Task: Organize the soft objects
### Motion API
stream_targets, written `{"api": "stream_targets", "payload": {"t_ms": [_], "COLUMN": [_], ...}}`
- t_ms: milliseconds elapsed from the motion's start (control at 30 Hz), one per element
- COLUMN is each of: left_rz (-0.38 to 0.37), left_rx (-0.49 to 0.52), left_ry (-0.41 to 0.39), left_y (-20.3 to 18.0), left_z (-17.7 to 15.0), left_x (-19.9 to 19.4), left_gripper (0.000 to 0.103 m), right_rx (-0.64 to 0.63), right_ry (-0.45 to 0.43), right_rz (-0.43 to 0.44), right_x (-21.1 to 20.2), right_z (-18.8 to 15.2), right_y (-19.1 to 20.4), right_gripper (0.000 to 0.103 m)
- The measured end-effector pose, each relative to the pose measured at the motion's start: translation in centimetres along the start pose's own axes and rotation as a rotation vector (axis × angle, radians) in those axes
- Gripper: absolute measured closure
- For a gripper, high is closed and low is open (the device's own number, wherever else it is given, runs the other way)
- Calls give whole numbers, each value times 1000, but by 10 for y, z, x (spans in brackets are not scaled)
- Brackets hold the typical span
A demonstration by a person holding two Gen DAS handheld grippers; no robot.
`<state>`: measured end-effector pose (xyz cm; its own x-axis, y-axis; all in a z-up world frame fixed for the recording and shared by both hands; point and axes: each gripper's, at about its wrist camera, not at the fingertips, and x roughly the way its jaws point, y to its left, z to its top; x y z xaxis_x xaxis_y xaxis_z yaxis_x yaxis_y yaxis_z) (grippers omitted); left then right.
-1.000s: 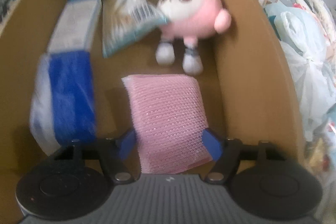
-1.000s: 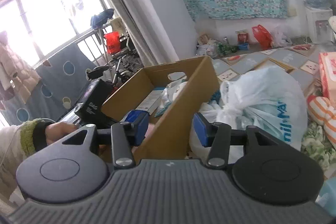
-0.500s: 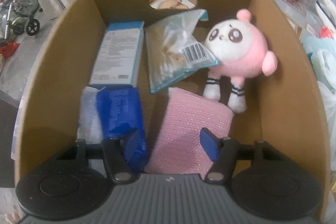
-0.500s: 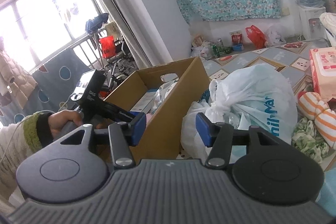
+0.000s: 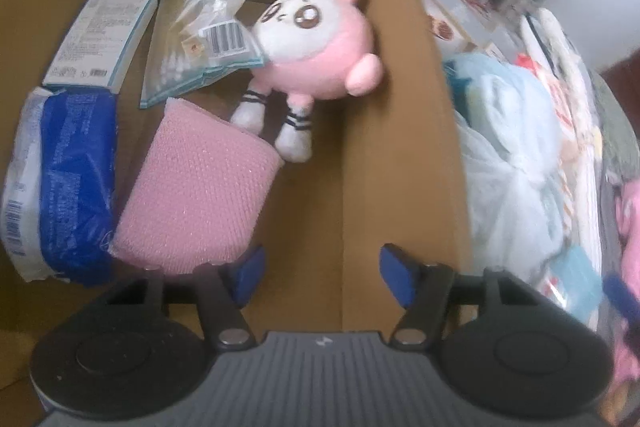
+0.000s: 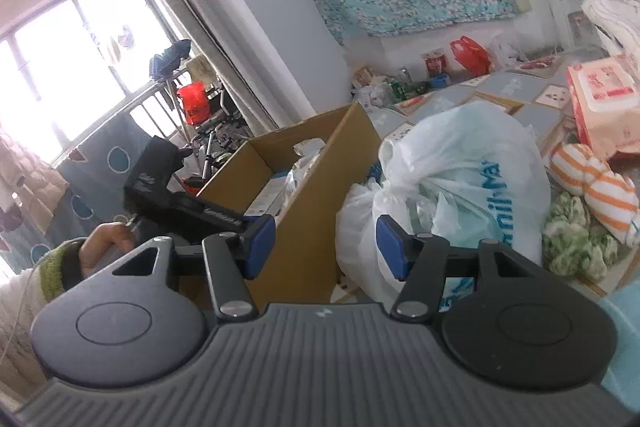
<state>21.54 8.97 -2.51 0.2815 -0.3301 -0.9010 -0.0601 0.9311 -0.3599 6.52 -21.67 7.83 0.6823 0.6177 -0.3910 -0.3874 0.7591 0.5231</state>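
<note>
A pink plush toy (image 5: 316, 43) lies inside an open cardboard box (image 5: 404, 131), against its right wall, with a pink mesh sponge (image 5: 196, 195), a blue wrapped pack (image 5: 68, 187), a clear barcoded bag (image 5: 204, 35) and a white-and-blue carton (image 5: 104, 31) beside it. The left gripper (image 5: 320, 277) hovers over the box, jaws apart and empty. The right gripper (image 6: 326, 247), jaws opening with nothing between them, faces the box's outer wall and a white plastic bag (image 6: 460, 171).
</note>
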Motion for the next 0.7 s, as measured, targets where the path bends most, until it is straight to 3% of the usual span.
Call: {"api": "stream_targets", "payload": {"t_ms": [100, 233, 300, 400, 500, 700], "left_rz": [-33, -40, -55, -48, -29, -19], "left_rx": [-96, -184, -205, -186, -153, -92], "left_ry": [14, -49, -60, -94, -170, -340], "left_y": [19, 36, 39, 34, 23, 4], "left_z": [9, 16, 16, 8, -1, -14], "left_x": [13, 10, 6, -6, -26, -81], "left_gripper": [39, 40, 35, 23, 18, 15], "right_rx": [2, 10, 18, 40, 78, 122], "right_ry": [-9, -30, -39, -45, -52, -79], "right_rz": [-18, -43, -53, -64, -68, -86], "right_x": [-6, -16, -21, -25, -30, -43], "right_z": [-3, -6, -7, -11, -14, -17], "right_y": [-2, -9, -14, -22, -35, -55], "right_gripper": [45, 42, 38, 35, 33, 31]}}
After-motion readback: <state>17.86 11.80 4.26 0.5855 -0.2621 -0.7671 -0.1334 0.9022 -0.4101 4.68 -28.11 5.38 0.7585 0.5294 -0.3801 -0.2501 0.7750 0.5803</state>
